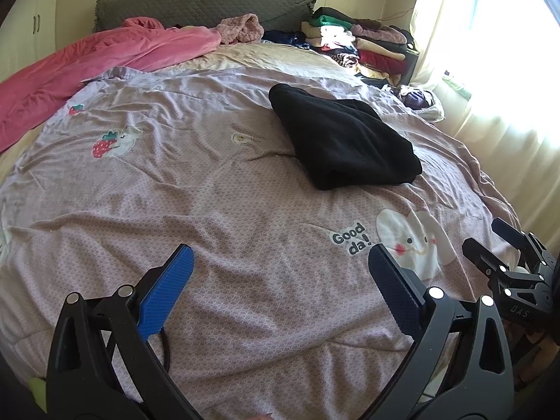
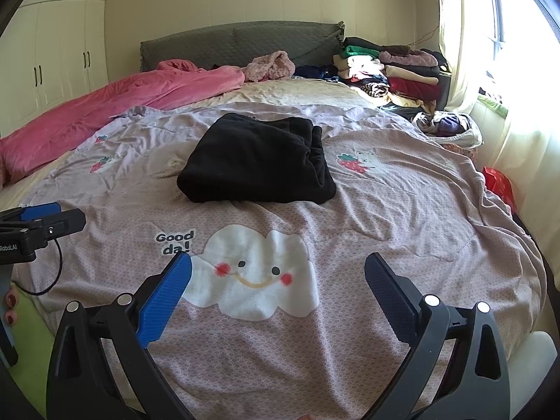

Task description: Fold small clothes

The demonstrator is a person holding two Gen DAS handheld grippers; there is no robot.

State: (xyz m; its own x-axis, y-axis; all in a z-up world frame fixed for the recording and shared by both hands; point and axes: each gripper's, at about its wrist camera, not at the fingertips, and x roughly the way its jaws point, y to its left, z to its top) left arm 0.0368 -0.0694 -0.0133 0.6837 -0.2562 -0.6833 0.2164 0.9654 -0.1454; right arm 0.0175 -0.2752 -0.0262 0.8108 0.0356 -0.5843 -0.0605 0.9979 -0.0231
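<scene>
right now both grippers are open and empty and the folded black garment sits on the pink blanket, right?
Not quite: in both wrist views the folded black garment sits on the lilac printed quilt, not the pink blanket. Both grippers, left and right, are open and empty.

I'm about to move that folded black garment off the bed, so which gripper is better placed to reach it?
Probably the right gripper: the black garment lies nearly straight ahead of it, while it sits off to the right of the left gripper. Both are open and empty.
</scene>
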